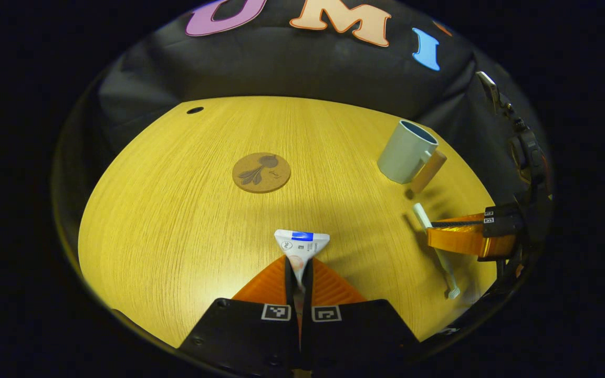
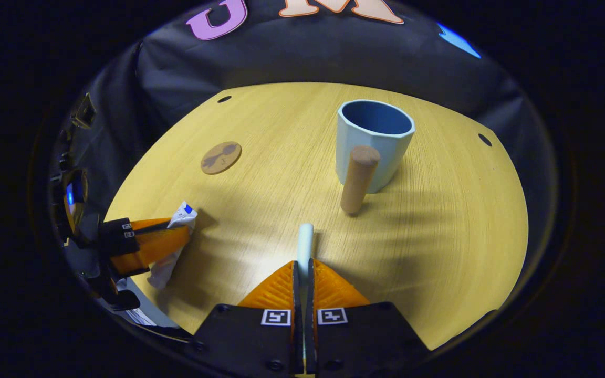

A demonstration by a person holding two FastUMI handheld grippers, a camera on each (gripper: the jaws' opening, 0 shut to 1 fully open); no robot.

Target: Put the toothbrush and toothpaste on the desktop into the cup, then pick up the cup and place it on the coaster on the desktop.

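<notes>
Now the left tool (image 1: 299, 268) has its 2 fingers closed together on the toothpaste (image 1: 301, 247), a white tube with a blue band; the flat end of the tube stands out past the fingertips, over the surface (image 1: 176, 220). In the right gripper view the same tool (image 2: 176, 231) comes in from the left side, and the tube (image 2: 174, 247) hangs a little crumpled in it, near the left edge of the surface.

The right tool (image 2: 303, 268) is also closed, with both fingers pressing on the toothbrush (image 2: 305, 239), whose pale handle points forward toward the cup (image 2: 373, 144). In the left gripper view this tool (image 1: 436, 231) reaches in from the right and holds the toothbrush (image 1: 447, 268) across its handle; the brush head lies near the front right edge of the surface.

The surface is a light wooden board with a fine grain, with small dark holes near its far corners. The cup (image 1: 405, 152) is pale blue with a darker inside, it stands upright at the far right and has a thick wooden peg handle (image 2: 357, 178) that points toward the right tool. The round cork coaster (image 1: 261, 172) with a dark leaf pattern lies flat near the middle of the surface, well apart from the cup. Behind and around the surface hangs the black cloth of the booth.
</notes>
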